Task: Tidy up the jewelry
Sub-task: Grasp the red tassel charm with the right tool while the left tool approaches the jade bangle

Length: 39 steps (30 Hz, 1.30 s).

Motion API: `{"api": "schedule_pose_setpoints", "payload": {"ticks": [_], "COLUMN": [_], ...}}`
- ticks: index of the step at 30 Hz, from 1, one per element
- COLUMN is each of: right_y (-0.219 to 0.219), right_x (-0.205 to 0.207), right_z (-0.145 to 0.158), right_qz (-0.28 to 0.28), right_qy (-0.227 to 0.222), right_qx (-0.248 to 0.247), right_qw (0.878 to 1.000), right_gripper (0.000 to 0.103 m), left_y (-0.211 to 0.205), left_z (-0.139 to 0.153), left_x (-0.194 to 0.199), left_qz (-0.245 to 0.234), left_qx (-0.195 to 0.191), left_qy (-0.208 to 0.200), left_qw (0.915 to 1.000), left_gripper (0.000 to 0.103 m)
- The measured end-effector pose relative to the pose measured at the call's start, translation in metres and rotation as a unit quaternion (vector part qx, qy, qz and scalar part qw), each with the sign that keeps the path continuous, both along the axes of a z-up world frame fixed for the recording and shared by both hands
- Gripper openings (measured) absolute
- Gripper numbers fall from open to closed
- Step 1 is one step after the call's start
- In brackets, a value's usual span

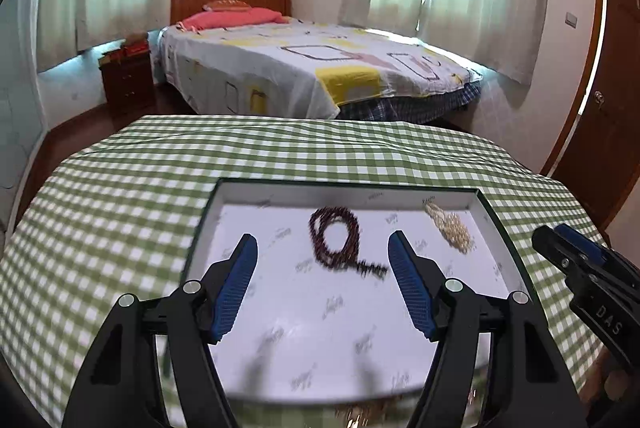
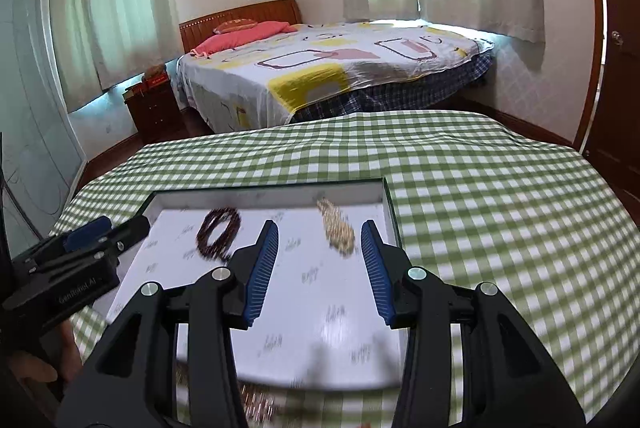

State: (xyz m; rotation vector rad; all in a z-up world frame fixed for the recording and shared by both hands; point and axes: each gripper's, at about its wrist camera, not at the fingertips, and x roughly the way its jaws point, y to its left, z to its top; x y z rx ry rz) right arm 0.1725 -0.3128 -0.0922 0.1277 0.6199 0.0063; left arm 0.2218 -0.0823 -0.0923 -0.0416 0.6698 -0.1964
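1. While both grippers hang over the tray [image 1: 224, 188], neither holds anything: left gripper [image 1: 322, 245] has jaws spread wide, nothing between the pads; right gripper [image 2: 319, 233] likewise spread and bare.
2. One tray, white inside, dark rim, on a green checked cloth [image 1: 120, 164].
3. Two bead pieces in the tray: one dark bracelet [image 1: 335, 238], one pale bead bunch [image 1: 449, 226].
4. Left view: bracelet lies ahead of the jaws, between the two fingertips' lines, not touching either; pale bunch sits beyond and outside the right-hand finger, near the tray's far corner.
5. Right view: pale bunch [image 2: 336, 228] lies just ahead, between the fingertips, nearer the right-hand one; bracelet [image 2: 219, 233] lies outside the left-hand finger.
6. Blurred beady stuff on the cloth under the jaws, near the tray's close edge [image 2: 256, 402]; can't tell what or how many.
7. Background: one bed [image 1: 304, 68].
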Motion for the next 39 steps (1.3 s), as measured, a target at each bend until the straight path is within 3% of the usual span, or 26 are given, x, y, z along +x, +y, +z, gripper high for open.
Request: {"api": "schedule_pose_setpoints", "payload": {"ticks": [16, 27, 36, 39], "right_y": [0.040, 0.054, 0.060, 0.059], "right_x": [-0.107, -0.121, -0.120, -0.121], "right_z": [-0.042, -0.085, -0.093, -0.093], "right_qz": [0.037, 0.056, 0.058, 0.060], "right_qy": [0.004, 0.065, 0.083, 0.083], "right_qx": [-0.021, -0.022, -0.036, -0.042], "right_qw": [0.999, 0.996, 0.994, 0.994], "right_gripper": [0.042, 0.042, 0.042, 0.032], "left_y": [0.039, 0.063, 0.071, 0.070], "left_z": [-0.025, -0.048, -0.061, -0.062], "left_x": [-0.093, -0.131, -0.138, -0.139], "left_qz": [0.032, 0.063, 0.071, 0.069], "left_qx": [0.017, 0.020, 0.019, 0.020], "left_qy": [-0.001, 0.018, 0.039, 0.040], "left_qw": [0.9993, 0.9977, 0.9965, 0.9966], "left_gripper": [0.066, 0.066, 0.066, 0.066]}}
